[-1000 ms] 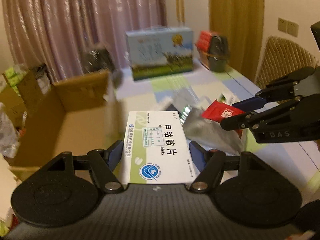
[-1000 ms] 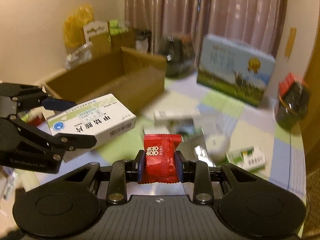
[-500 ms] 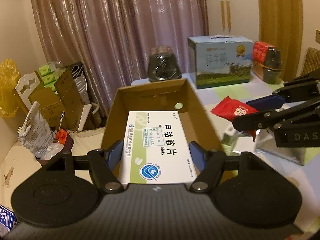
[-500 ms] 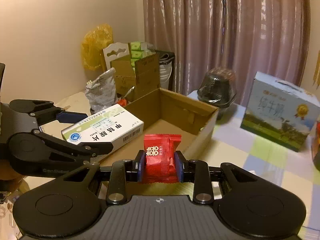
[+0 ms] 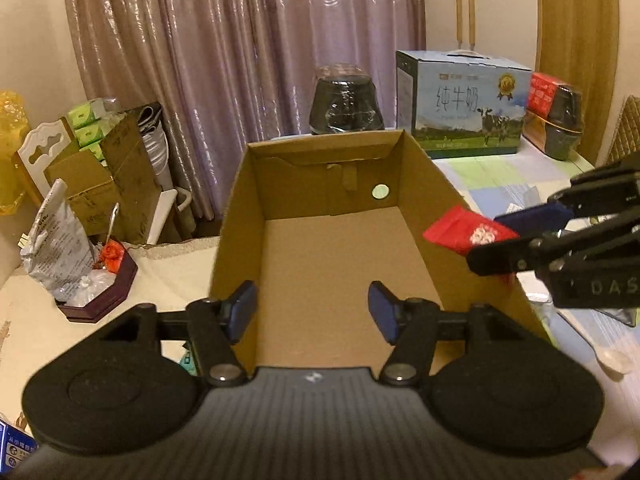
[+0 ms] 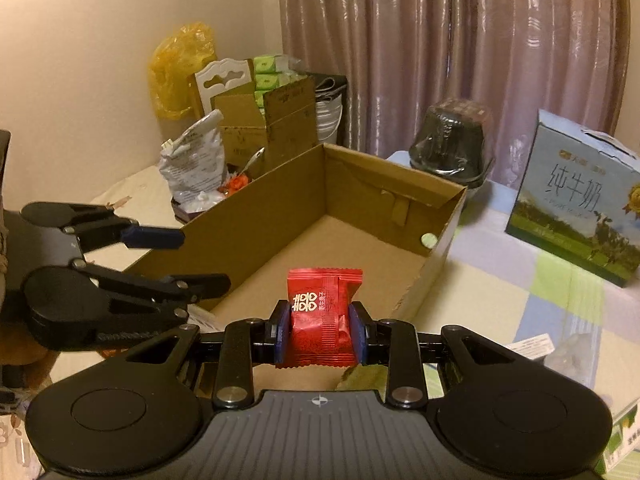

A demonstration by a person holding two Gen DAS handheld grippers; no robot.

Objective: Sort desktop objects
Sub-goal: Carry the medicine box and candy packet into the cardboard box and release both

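Observation:
An open cardboard box (image 5: 400,168) (image 6: 360,184) lies straight ahead, and the part of its floor that I can see is bare. My left gripper (image 5: 312,308) (image 6: 202,260) hovers over the box's near end. Its jaws are closing with nothing between them. My right gripper (image 6: 320,332) (image 5: 486,240) is shut on a red candy packet (image 6: 324,308) (image 5: 460,228), held over the box's right wall. The white and green medicine box is not clearly in view. A white corner (image 6: 200,318) peeks out under the left gripper, but I cannot tell what it is.
A blue milk carton case (image 5: 464,108) (image 6: 576,200), a dark wrapped pot (image 5: 346,104) and a red and dark container (image 5: 554,116) stand behind the box on the checked tablecloth (image 6: 520,280). A silver bag (image 5: 60,248) and stacked cartons (image 5: 104,176) sit left of the table.
The medicine box that the left gripper held is gone from its jaws, which now stand empty. Both grippers have come in over the cardboard box, the candy still gripped.

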